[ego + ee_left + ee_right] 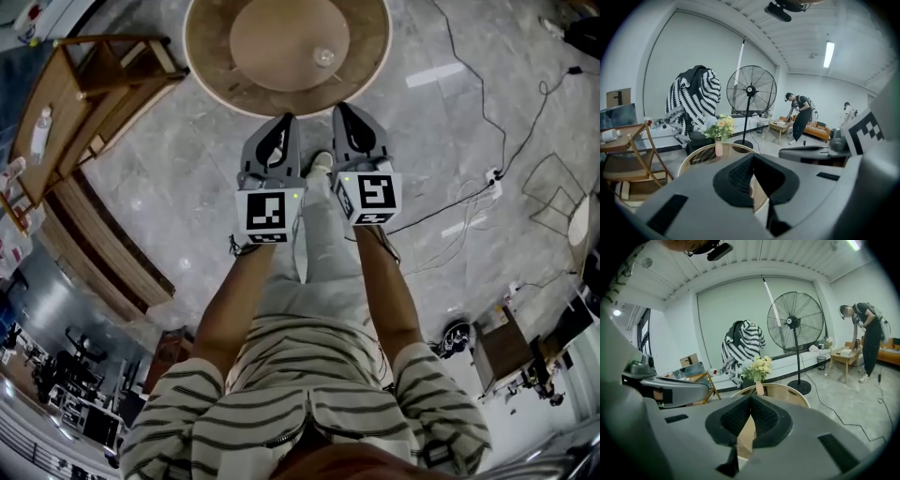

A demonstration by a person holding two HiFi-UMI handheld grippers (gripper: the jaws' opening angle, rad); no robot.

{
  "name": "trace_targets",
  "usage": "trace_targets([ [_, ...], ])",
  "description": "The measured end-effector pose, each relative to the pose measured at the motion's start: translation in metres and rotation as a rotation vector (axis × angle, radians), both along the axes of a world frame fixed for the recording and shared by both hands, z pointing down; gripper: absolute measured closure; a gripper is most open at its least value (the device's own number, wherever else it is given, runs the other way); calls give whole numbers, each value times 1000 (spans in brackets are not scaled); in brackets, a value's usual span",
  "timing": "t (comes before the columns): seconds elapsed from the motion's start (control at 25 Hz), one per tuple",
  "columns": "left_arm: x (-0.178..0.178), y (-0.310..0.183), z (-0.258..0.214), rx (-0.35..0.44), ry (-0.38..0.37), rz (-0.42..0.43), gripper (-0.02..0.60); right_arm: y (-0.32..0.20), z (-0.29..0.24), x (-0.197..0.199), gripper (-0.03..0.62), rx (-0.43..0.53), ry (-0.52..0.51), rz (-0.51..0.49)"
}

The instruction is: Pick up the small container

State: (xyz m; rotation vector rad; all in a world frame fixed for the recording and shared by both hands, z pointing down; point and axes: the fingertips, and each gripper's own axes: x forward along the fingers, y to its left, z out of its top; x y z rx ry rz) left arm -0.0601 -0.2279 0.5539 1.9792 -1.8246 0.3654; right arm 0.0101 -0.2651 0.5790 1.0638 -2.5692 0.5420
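Note:
A small clear container [323,56] stands on the round wooden table [211,66], right of its middle. I hold both grippers side by side just short of the table's near rim, pointing at it. The left gripper [286,118] is shut with nothing in it, and its black pads [740,176] meet at the tips. My right gripper [342,109] is also shut and empty, its pads [764,416] touching at the tips. The container is hidden in both gripper views. A pink vase of flowers [718,146] [760,387] stands at the table's far edge.
A wooden folding shelf [84,84] and a slatted bench [103,253] stand left of the table. Cables [487,122] and a wire chair [553,192] lie to the right. Beyond the table are a standing fan [751,89], a striped garment [693,103] and a person [799,117].

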Motion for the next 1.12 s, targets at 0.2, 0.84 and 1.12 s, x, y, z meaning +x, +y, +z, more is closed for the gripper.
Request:
trace_targets([
  [0.2, -3, -14, 26, -9, 22, -32, 580, -13, 43, -6, 565, -46, -1, -2],
  [0.84, -28, -36, 106, -51, 58, -82, 580, -58, 168, -24, 404, -137, 100, -4],
  [1.12, -29, -42, 127, -62, 81, -90, 580, -77, 202, -35, 304, -135, 117, 7],
])
